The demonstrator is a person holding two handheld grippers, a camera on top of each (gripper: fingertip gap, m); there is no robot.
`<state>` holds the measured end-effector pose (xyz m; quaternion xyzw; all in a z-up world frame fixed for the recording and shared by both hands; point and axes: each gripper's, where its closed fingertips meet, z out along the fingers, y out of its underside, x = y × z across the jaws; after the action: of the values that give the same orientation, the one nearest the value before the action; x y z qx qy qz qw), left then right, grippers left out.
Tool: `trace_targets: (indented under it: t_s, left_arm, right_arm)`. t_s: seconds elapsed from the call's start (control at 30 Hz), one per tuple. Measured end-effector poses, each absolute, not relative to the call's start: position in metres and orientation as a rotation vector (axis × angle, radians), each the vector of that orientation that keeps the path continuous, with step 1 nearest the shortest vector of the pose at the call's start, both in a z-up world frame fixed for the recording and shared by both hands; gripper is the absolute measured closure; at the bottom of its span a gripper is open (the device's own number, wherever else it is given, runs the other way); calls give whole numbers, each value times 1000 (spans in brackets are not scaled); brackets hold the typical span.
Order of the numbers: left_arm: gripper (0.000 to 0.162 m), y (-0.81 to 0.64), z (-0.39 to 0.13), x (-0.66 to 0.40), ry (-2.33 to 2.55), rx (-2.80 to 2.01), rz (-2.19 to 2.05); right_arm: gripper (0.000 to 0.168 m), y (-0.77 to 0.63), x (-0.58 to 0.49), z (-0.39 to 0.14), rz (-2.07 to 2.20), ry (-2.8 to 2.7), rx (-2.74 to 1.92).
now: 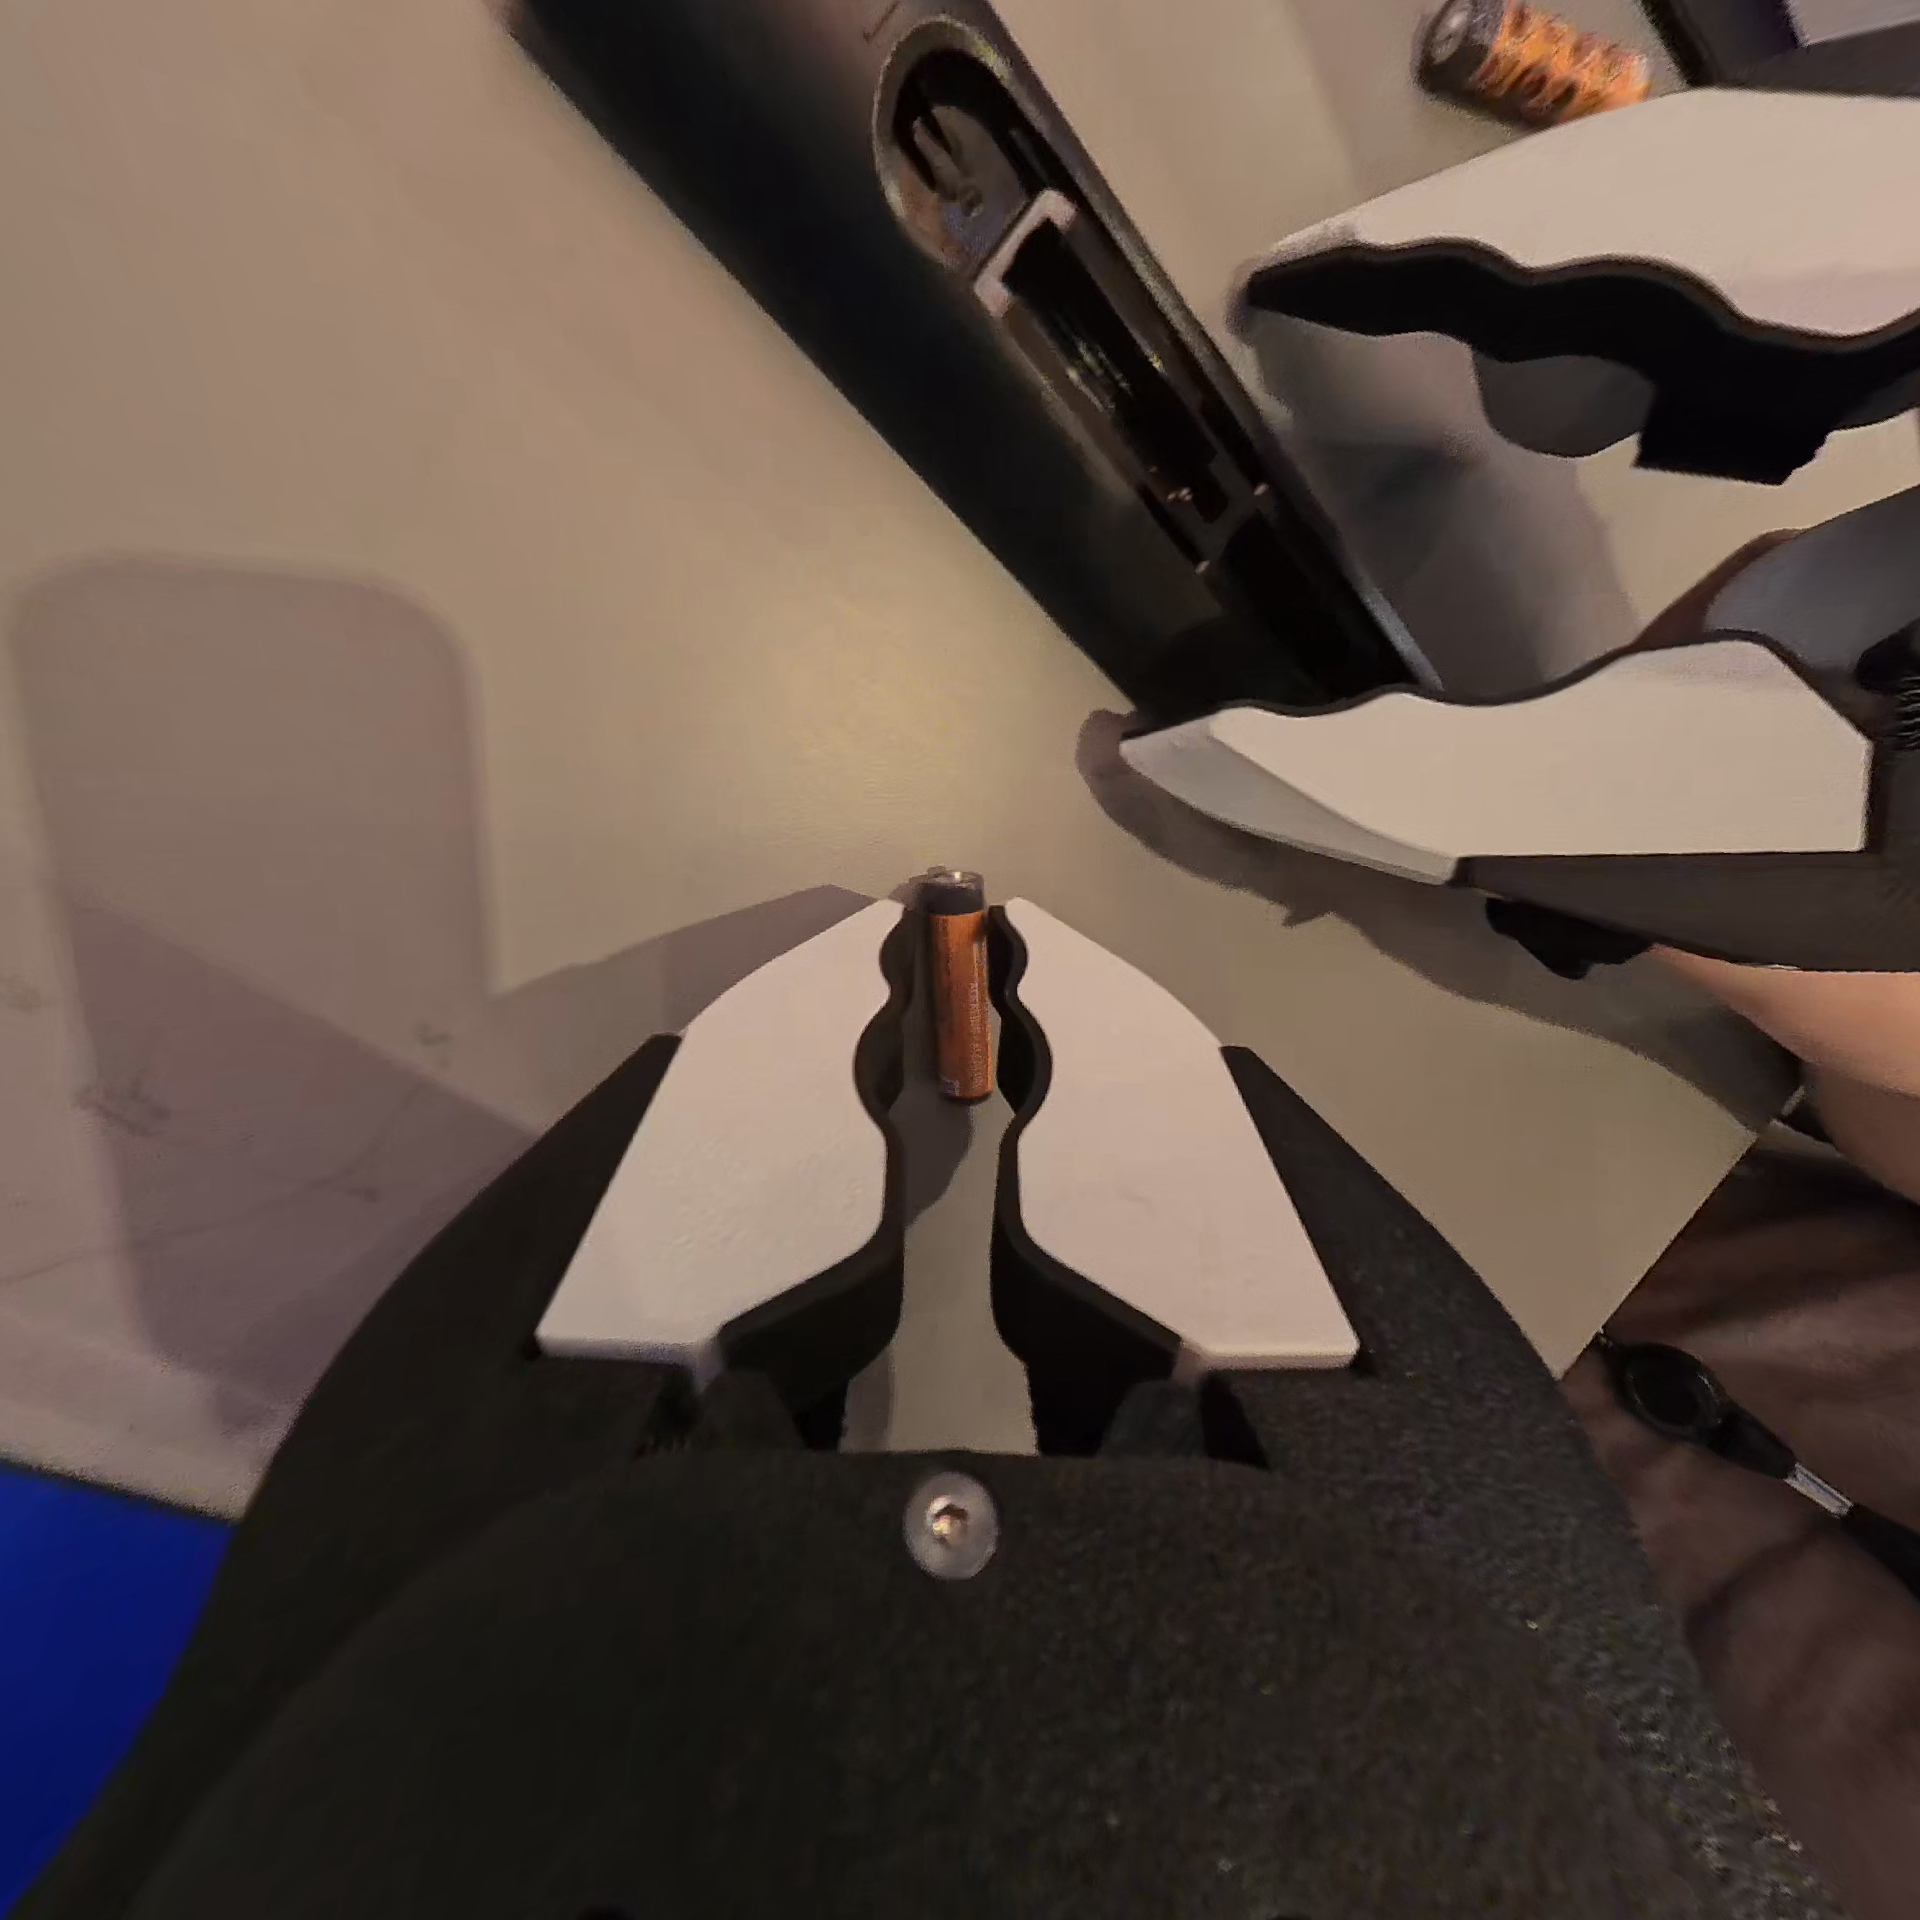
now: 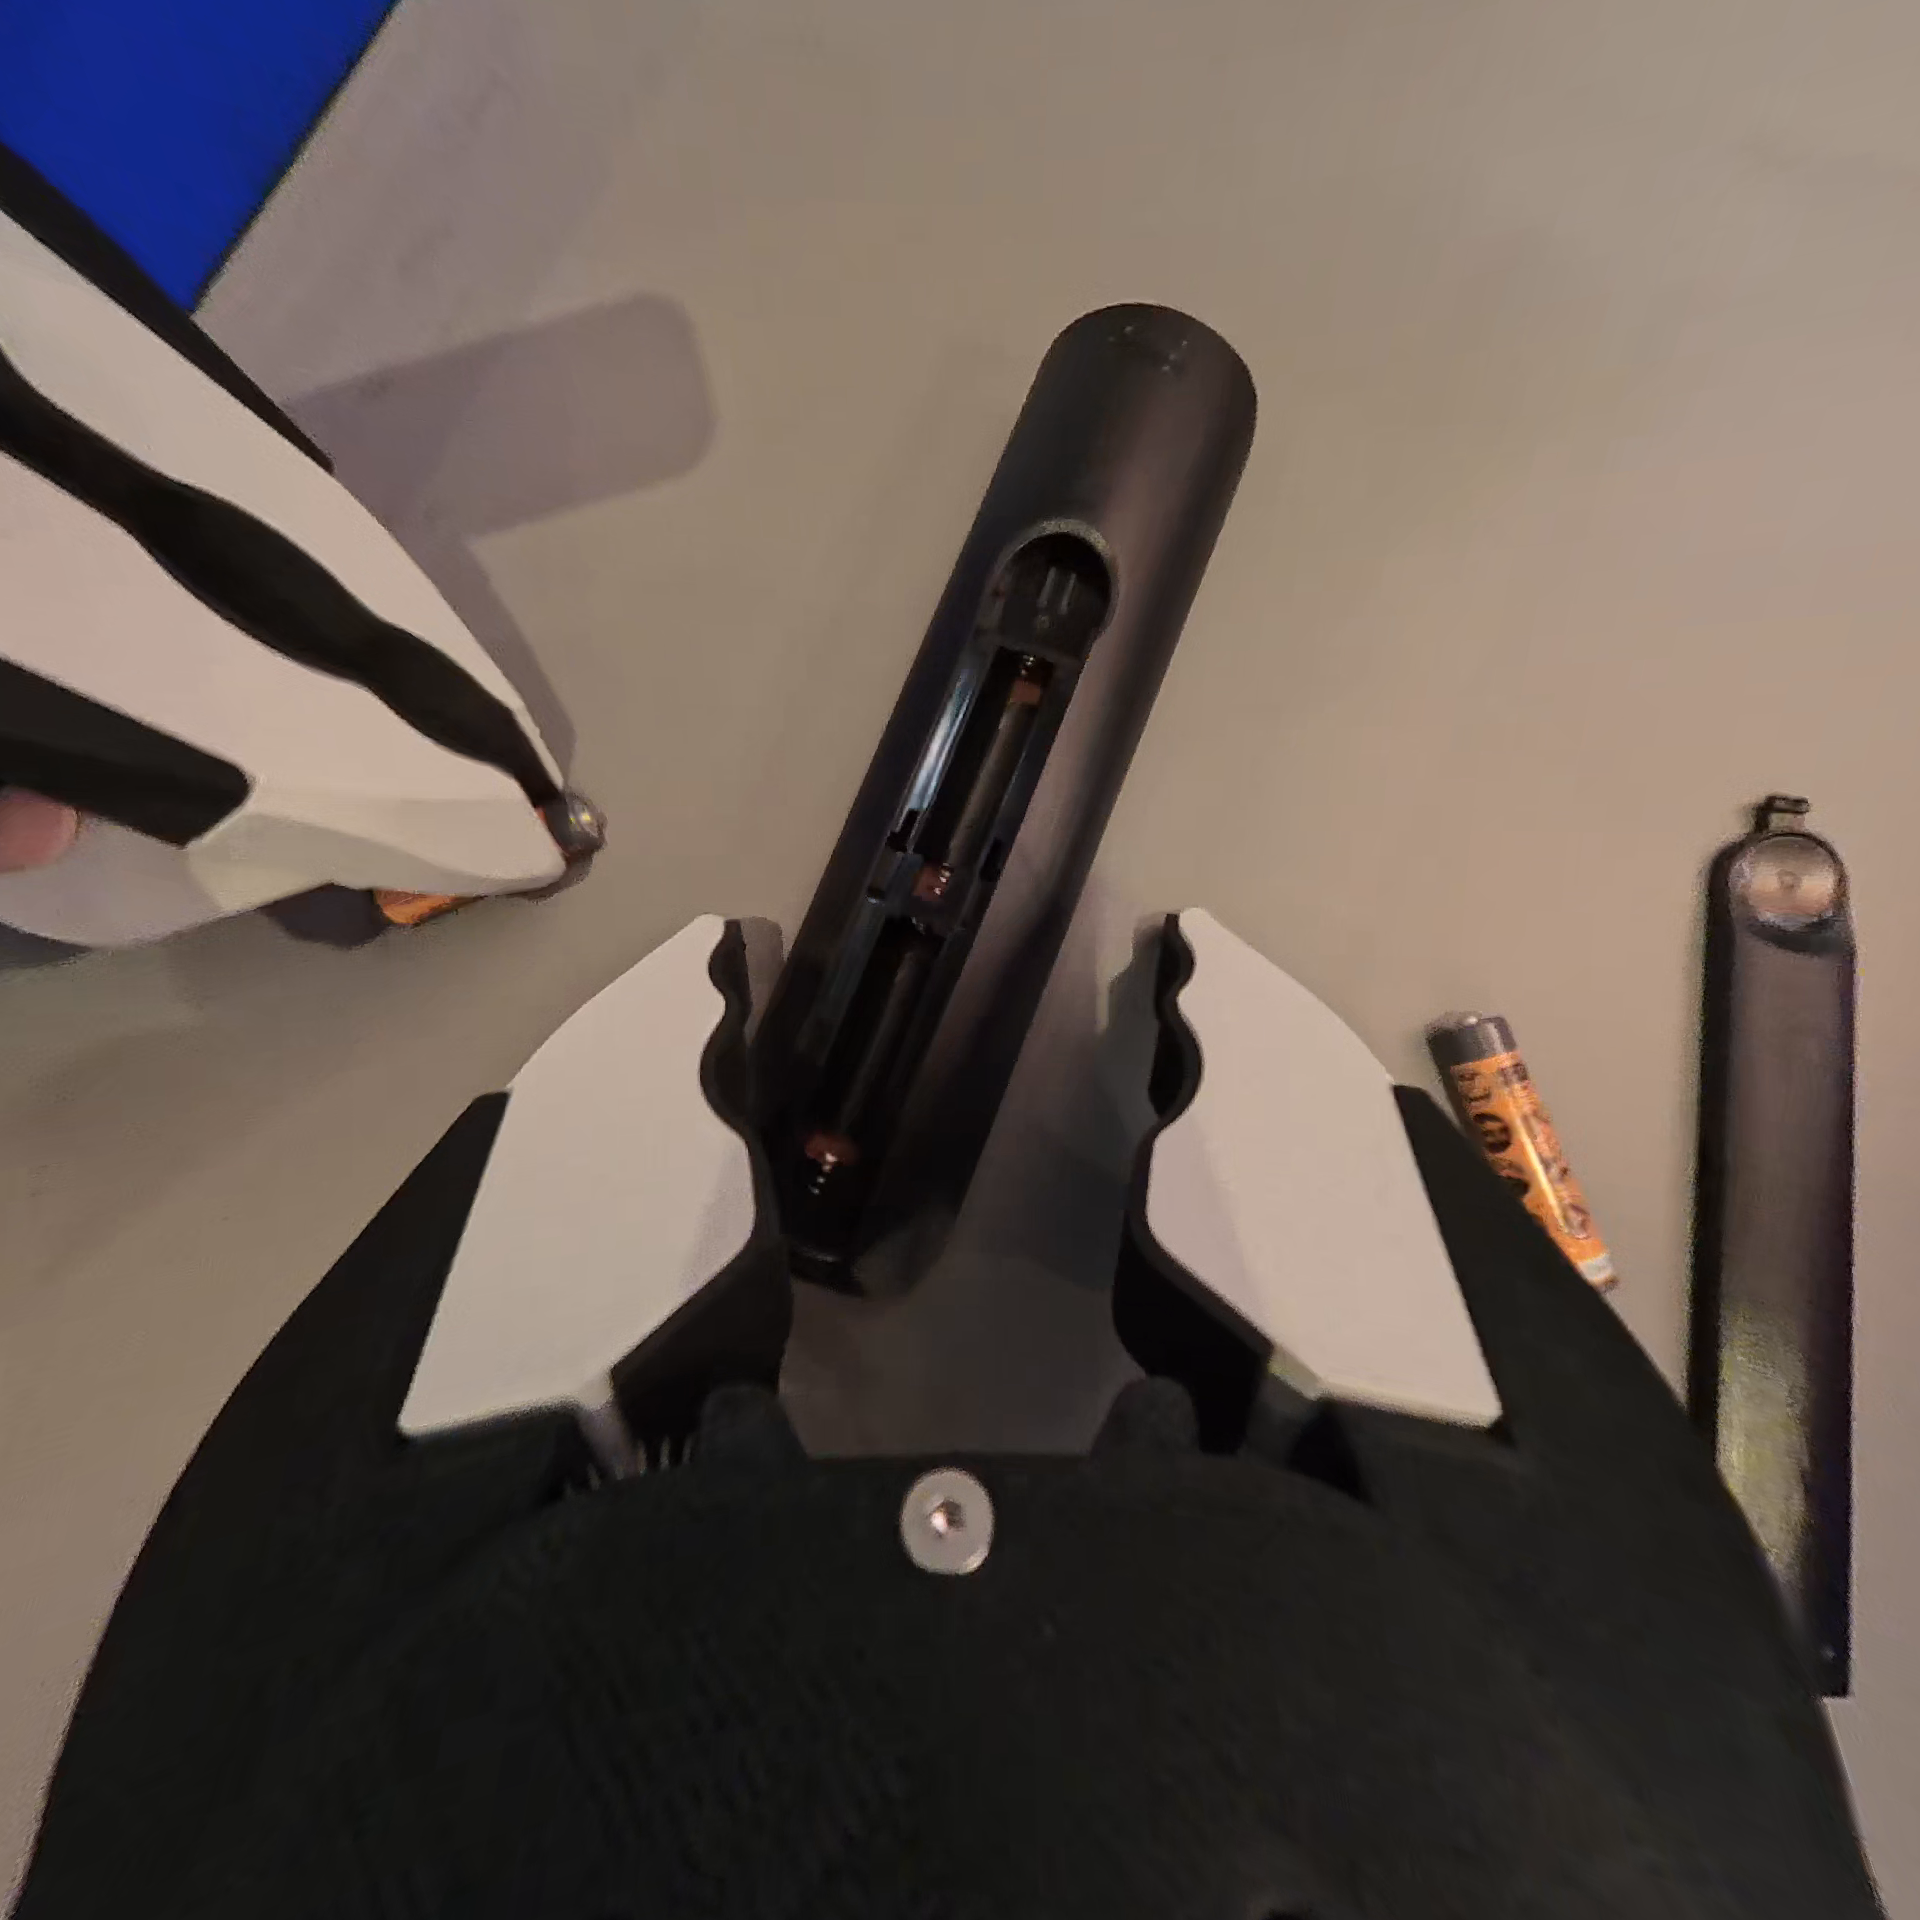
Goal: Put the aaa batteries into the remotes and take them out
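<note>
A black remote lies back-up on the beige table with its battery compartment open and copper springs showing. My right gripper is open around the remote's near end; its left finger touches the remote's side and the right finger stands apart. My left gripper is shut on an orange and black AAA battery, held lengthwise between the fingers just left of the remote. In the right wrist view the left gripper shows at the left with the battery's metal end sticking out.
A second AAA battery lies right of my right gripper and also shows in the left wrist view. The black battery cover lies farther right. A blue surface borders the table. The table edge is near.
</note>
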<state>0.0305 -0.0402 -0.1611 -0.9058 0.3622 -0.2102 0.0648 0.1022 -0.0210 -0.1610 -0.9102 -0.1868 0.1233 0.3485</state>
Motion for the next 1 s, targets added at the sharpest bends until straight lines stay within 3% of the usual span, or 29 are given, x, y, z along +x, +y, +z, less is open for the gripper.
trace_targets:
  t_s: [0.07, 0.13, 0.2, 0.43, 0.7, 1.0]
  left_arm:
    - [148, -40, -160, 33, 1070, -2712, -673]
    - [144, -42, -159, 34, 1072, -2694, -683]
    - [140, -42, -159, 33, 1075, -2678, -663]
    - [135, -36, -136, 30, 1031, -2492, -628]
    - [126, -33, -87, 38, 878, -2246, -827]
    - [125, -66, -96, 63, 988, -2137, -944]
  right_arm:
    - [95, -19, 102, -164, 239, -540, -2388]
    - [113, -18, 100, -163, 206, -594, -2386]
    - [118, -19, 98, -163, 252, -619, -2389]
    - [119, -18, 110, -162, 347, -617, -2416]
    - [120, -17, 115, -147, 793, -430, -2386]
    - [120, -18, 125, -129, 991, -334, -2274]
